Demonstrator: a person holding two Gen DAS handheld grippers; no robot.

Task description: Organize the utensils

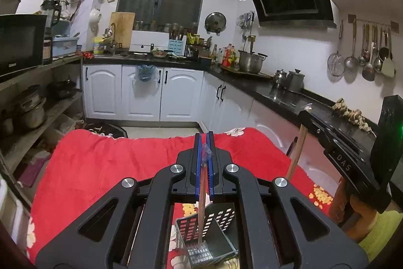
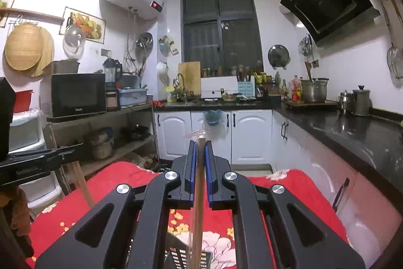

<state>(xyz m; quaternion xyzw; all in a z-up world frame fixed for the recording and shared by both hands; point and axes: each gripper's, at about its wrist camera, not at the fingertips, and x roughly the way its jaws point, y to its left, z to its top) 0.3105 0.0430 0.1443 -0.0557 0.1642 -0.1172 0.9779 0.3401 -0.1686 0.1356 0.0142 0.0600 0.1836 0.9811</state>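
Left wrist view: left gripper [image 1: 204, 143] fingers clamped on a chopstick [image 1: 202, 208], long axis running 12 to 6 o'clock, lower end down inside the perforated holder [image 1: 221, 243] on the red-covered worktop [image 1: 100, 163]; probably held so for dropping in.

Right wrist view: right gripper [image 2: 200, 150] fingers clamped on another chopstick [image 2: 197, 213], same 12-to-6 axis, tip over the holder's rim [image 2: 181, 255] at 6 o'clock.
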